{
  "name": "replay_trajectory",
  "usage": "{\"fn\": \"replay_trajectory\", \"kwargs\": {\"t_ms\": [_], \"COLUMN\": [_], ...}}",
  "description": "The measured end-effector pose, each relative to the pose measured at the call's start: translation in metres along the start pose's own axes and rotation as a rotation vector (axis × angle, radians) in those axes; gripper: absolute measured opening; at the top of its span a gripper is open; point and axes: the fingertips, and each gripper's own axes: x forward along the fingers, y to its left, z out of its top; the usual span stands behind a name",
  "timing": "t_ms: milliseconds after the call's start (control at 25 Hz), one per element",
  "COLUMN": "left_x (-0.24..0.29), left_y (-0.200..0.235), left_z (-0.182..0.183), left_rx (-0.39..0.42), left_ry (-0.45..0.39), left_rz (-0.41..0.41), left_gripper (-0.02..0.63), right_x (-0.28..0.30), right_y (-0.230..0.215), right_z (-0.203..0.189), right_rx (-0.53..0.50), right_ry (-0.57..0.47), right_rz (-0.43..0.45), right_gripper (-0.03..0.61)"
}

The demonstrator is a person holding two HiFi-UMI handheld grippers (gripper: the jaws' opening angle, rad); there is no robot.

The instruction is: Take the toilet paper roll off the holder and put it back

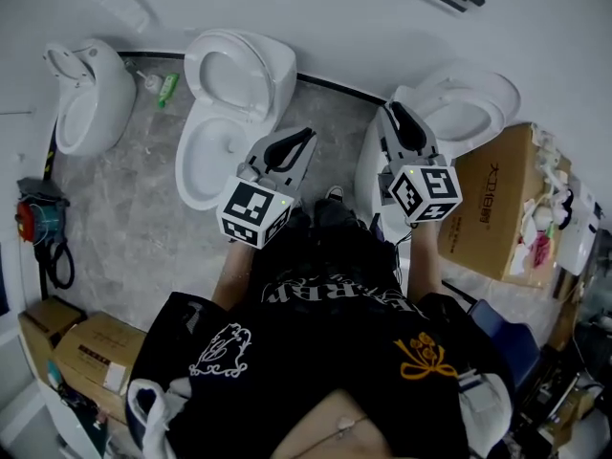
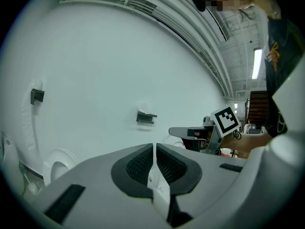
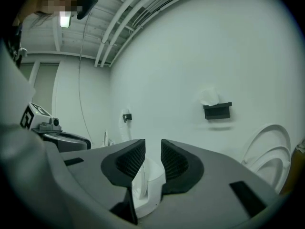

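step: pre-reach as I read it; nothing is lifted yet and neither tool is near the target
toilet paper roll (image 3: 208,97): shows as a white lump on top of the black holder (image 3: 217,110), which is fixed to the white wall (image 3: 190,56) and well apart from both tools
left tongs (image 1: 306,138): pads together, nothing in them, held low in front of the person's body
right tongs (image 1: 394,113): pads slightly apart, gap empty, also low, aimed roughly at the wall
layout: holder sits on the wall above and beside the open-lid toilet (image 3: 267,151)
next: likely raise the right tongs to holder height, spread them wider than the roll, close on its sides, then lift it clear
watch: the paper looks soft, so it needs a light squeeze
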Motion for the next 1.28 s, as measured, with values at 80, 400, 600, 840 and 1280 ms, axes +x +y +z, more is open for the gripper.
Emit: {"fn": "replay_trajectory", "kwargs": {"t_ms": [80,400,600,840,1280], "left_x": [0.001,0.002,0.009,0.016,0.013], "left_y": [-0.004,-0.023,-0.051,-0.102,-0.186], "left_z": [-0.003,-0.016,-0.022,-0.038,-0.063], "left_rx": [-0.008,-0.003,0.017,0.014,0.049], "left_ry": [-0.002,0.021,0.035,0.076,0.145], "left_rz": [0.002,0.048,0.079,0.111,0.133], "left_gripper": [0.034,0.034,0.034,0.034,0.034], "right_x": [-0.004,-0.026,-0.056,-0.106,-0.178], "right_y": [0.002,-0.001,0.003,-0.022,-0.053], "right_z": [-0.006,-0.044,-0.064,-0.078,-0.115], "right_rx": [0.006,0.056,0.025,0.047,0.105], "right_ry": [0.021,0.106,0.157,0.162,0.171], "right_rz": [0.01,0.056,0.14,0.154,0.207], "right_gripper": [0.11,0.081,0.064,0.012,0.012]}}
